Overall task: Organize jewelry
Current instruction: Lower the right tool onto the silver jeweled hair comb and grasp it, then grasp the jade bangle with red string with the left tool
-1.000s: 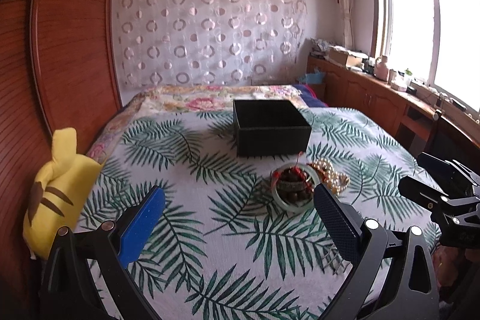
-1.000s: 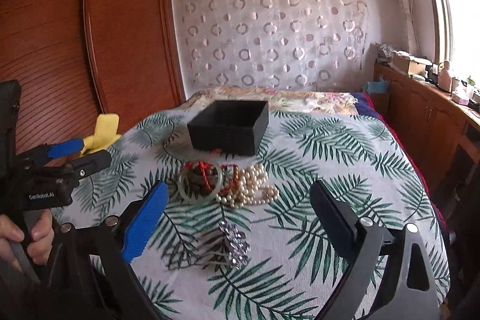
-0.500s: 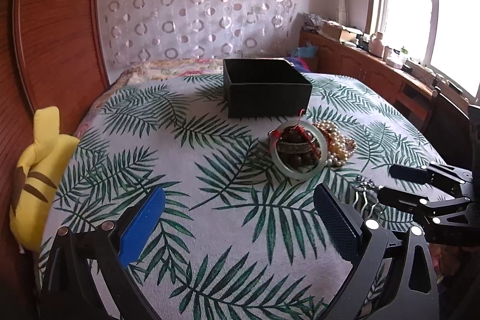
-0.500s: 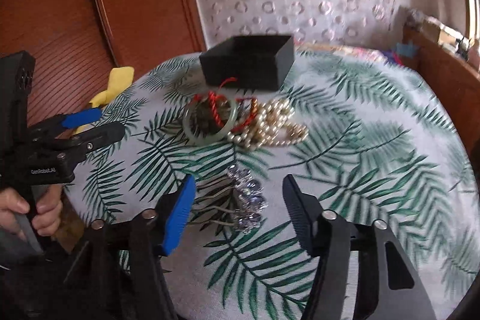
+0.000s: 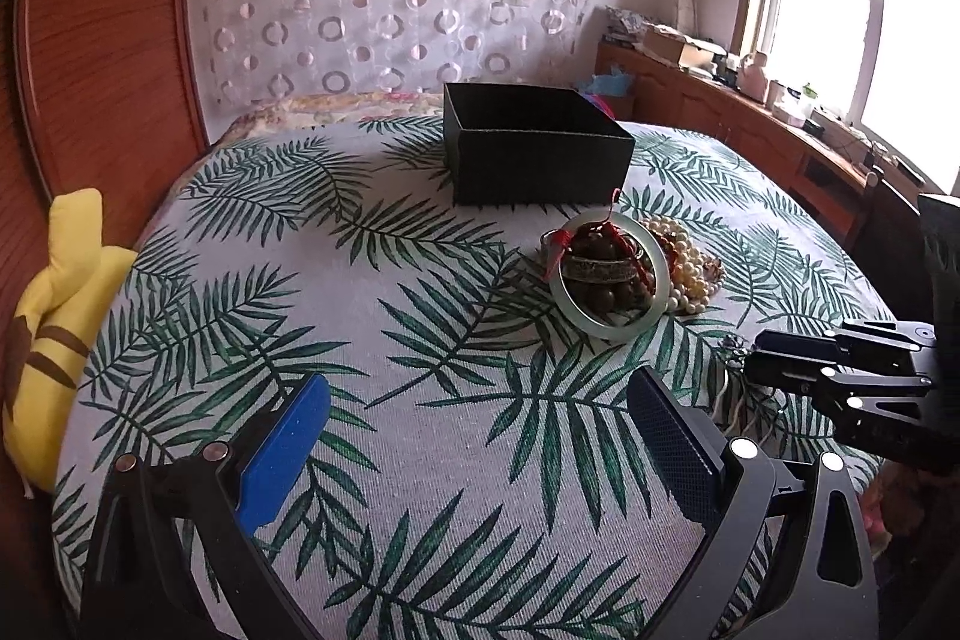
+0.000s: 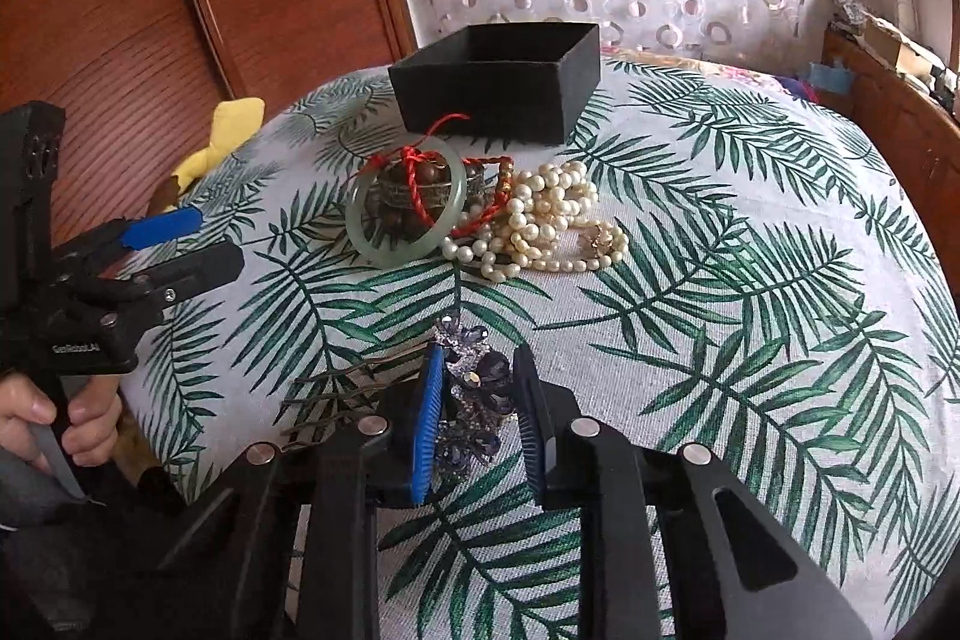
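A jewelled purple hair comb (image 6: 474, 394) lies on the leaf-print tablecloth (image 6: 720, 280). My right gripper (image 6: 478, 358) has its jaws closing on the comb's ornament, with the pads touching both of its sides. Beyond it sits a pale jade bangle (image 6: 390, 253) around brown beads tied with red cord, next to a heap of pearls (image 6: 540, 220). Farther back stands an open black box (image 6: 498, 100). My left gripper (image 5: 480, 388) hangs open over bare cloth, left of the bangle (image 5: 606, 328) and of the box (image 5: 540, 160), with nothing between its fingers.
A yellow plush toy (image 5: 54, 292) rests at the table's left edge against a wooden wardrobe (image 5: 108, 40). A wooden sideboard (image 5: 750, 124) with clutter runs under the window on the right. A person's hand (image 6: 78, 418) grips the left gripper's handle.
My right gripper sank toward the table and its jaws narrowed from wide apart to closing around the hair comb. My left gripper dipped lower and stayed open.
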`<state>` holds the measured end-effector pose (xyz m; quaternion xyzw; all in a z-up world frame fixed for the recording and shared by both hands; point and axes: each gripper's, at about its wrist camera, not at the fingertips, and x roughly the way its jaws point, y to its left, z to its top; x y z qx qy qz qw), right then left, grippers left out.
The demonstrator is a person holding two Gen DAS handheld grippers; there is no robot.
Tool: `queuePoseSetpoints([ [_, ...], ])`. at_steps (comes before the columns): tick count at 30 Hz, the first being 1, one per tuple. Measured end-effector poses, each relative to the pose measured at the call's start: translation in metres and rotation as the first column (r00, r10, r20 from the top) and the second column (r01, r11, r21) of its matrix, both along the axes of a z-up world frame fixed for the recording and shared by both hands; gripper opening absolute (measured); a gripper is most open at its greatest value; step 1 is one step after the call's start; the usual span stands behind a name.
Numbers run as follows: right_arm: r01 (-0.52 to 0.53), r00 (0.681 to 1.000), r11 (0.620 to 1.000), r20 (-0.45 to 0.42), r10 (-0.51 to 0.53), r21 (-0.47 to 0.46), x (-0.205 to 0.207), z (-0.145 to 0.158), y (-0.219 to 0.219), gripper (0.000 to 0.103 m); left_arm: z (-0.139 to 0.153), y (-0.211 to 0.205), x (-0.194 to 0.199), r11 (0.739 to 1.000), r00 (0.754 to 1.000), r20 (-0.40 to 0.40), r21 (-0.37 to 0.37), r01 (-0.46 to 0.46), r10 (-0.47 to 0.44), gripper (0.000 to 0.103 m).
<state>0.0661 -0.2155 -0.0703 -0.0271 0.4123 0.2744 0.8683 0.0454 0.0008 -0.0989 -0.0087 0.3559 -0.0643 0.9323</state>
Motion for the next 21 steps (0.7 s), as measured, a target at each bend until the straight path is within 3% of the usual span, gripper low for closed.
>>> queuePoseSetpoints([
  [12,0.078,0.996,0.996,0.049,-0.076,-0.035,0.009,0.006,-0.035,0.025,0.005,-0.028,0.028,0.992,0.991,-0.052,0.027,0.122,-0.121,0.095],
  [17,0.109,0.992,0.994,0.062,-0.107,-0.032,0.011,0.009,-0.052,0.025,0.001,-0.043,0.048,0.983,0.979,-0.086,0.005,0.184,-0.183,0.095],
  [21,0.120,0.990,0.992,0.075,-0.118,-0.028,0.012,0.012,-0.059,0.025,-0.003,-0.053,0.062,0.973,0.965,-0.127,-0.033,0.229,-0.231,0.083],
])
